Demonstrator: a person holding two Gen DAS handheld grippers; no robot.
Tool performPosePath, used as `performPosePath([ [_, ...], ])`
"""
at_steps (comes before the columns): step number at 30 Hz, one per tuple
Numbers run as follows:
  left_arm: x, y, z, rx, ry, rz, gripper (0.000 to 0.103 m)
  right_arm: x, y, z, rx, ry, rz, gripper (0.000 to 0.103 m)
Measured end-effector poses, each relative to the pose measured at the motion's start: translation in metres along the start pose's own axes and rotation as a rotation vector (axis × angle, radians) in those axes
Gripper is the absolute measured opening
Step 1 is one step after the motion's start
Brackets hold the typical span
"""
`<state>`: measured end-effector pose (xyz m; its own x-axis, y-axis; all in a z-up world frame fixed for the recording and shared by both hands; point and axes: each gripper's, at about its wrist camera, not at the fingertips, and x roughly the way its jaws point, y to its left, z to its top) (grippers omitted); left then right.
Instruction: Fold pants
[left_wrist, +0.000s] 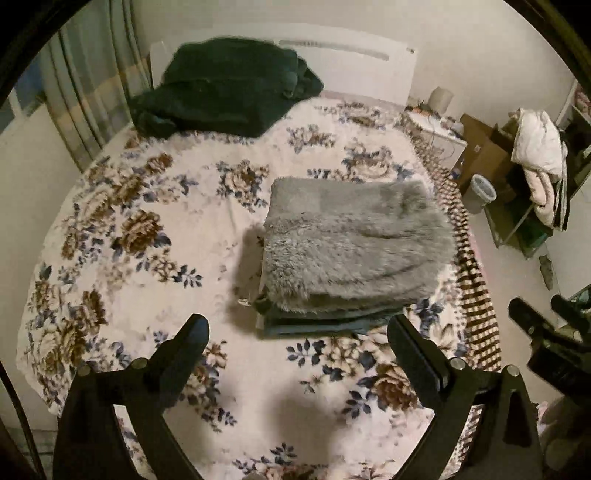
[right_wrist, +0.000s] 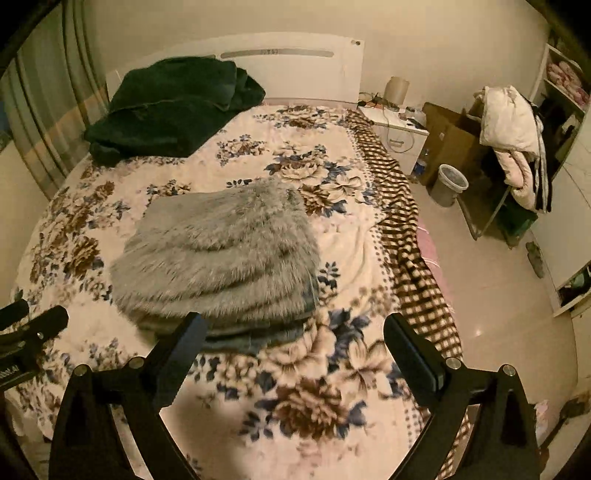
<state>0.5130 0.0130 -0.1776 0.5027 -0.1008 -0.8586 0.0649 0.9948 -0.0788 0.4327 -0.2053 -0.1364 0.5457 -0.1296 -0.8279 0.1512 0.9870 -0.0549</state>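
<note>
The fold is looking finished, or very nearly so: the pants (left_wrist: 351, 254) are lying as a compact, roughly square stack on the floral bedspread (left_wrist: 129, 258), at about 1 o'clock from the left gripper (left_wrist: 299, 343) and 11 o'clock from the right gripper (right_wrist: 295, 341). Both grippers are hovering just short of the stack's near edge with their fingers spread wide and holding nothing. Judging from that, what is remaining is at most a tidy-up, calling for a light press or tuck along the near edge, where 2 or 3 flatter blue-grey layers are peeking out from under the top.

The top surface is showing long, shaggy grey pile (a fleece lining, probably), thick and springy, so the layers are bulging rather than lying flat. The bedspread is looking plush and soft. A dark green blanket (right_wrist: 166, 107) is lying bunched at 11 o'clock near the headboard (right_wrist: 306, 77)
</note>
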Motion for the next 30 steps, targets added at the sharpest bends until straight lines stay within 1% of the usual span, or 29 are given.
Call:
performPosePath([
  [4,-0.06,-0.009,-0.018,0.006,-0.074,0.018,0.099,-0.064,-0.014,-0.028,0.015,-0.036,0.022,0.099],
  [5,-0.08,-0.011,-0.025,0.005,-0.097,0.026,0.099,-0.084,-0.017,-0.036,0.016,-0.049,0.024,0.099],
  [10,-0.153,-0.022,-0.057,0.005,-0.17,0.044,0.099,-0.171,-0.029,-0.07,0.006,-0.11,0.045,0.099],
  [12,-0.186,-0.026,-0.073,0.007,-0.207,0.048,0.099,-0.217,-0.034,-0.087,-0.008,-0.149,0.053,0.099],
  [14,-0.207,-0.028,-0.084,0.008,-0.223,0.057,0.099,-0.255,-0.037,-0.101,-0.023,-0.183,0.052,0.099],
  [17,-0.244,-0.028,-0.1,0.006,-0.254,0.051,0.099,-0.308,-0.038,-0.118,-0.034,-0.229,0.054,0.099],
  [18,-0.256,-0.028,-0.105,0.008,-0.266,0.047,0.099,-0.332,-0.038,-0.126,-0.041,-0.251,0.053,0.099],
  [23,-0.3,-0.029,-0.126,0.018,-0.301,0.048,0.099,-0.412,-0.036,-0.153,-0.051,-0.316,0.056,0.099],
  [25,-0.316,-0.031,-0.134,0.036,-0.325,0.059,0.099,-0.432,-0.036,-0.159,-0.04,-0.324,0.072,0.099],
  [27,-0.329,-0.031,-0.141,0.044,-0.332,0.048,0.099,-0.457,-0.036,-0.167,-0.03,-0.333,0.068,0.099],
  [30,-0.341,-0.031,-0.149,0.053,-0.345,0.046,0.099,-0.479,-0.035,-0.174,-0.021,-0.339,0.075,0.099],
])
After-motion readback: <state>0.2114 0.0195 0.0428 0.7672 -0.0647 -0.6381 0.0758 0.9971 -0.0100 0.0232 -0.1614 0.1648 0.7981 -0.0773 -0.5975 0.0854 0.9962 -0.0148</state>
